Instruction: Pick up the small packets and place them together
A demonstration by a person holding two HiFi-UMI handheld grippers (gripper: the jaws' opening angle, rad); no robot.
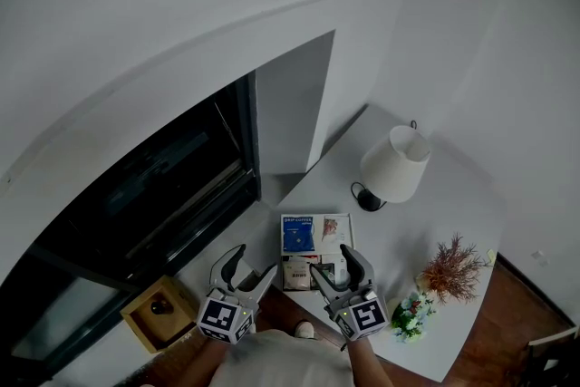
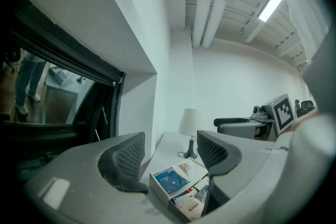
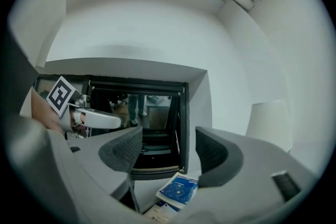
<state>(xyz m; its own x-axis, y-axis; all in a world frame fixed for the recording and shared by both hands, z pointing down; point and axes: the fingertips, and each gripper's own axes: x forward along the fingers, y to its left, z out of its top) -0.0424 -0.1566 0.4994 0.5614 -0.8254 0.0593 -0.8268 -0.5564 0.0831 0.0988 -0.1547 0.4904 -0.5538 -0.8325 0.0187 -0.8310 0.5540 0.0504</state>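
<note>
A white box point(image 1: 282, 251) lies on the white table point(image 1: 453, 195) with small packets in it. A blue packet point(image 1: 297, 236) lies at its far left, a brownish packet point(image 1: 297, 271) nearer me. My left gripper point(image 1: 249, 266) hovers open just left of the box's near edge. Over the box's near right part, my right gripper point(image 1: 333, 266) stands open, nothing between its pads. The left gripper view looks past my left gripper point(image 2: 169, 157) at the box point(image 2: 160, 189) and the blue packet point(image 2: 171, 180). Below my right gripper point(image 3: 169, 152) lies the blue packet point(image 3: 181, 190).
A white-shaded lamp point(image 1: 394, 166) stands behind the box. A dried red plant point(image 1: 449, 267) and a small flower bunch point(image 1: 410, 314) sit at the right. A dark glass window point(image 1: 163, 186) runs along the left. A wooden box point(image 1: 159, 308) rests at the lower left.
</note>
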